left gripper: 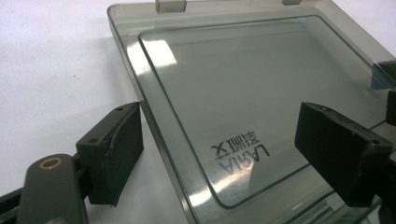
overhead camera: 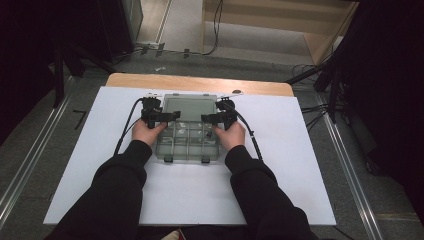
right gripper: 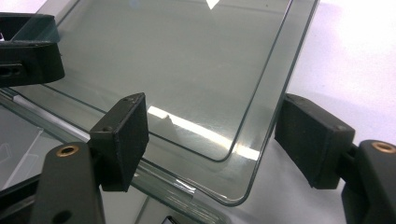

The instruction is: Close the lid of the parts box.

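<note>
The clear compartment box [overhead camera: 189,131] lies near the white sheet's [overhead camera: 75,165] far edge, its lid [left gripper: 243,93] flat open. Left gripper [left gripper: 219,149] and right gripper [right gripper: 210,135] gape wide, each straddling a lid corner, untouching.

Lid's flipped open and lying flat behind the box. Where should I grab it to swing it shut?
Take the lid by its thin side edges, each hand-held gripper coming in from its own side: left, right. Both already straddle an edge with open jaws; the flat panel offers nothing else.
</note>
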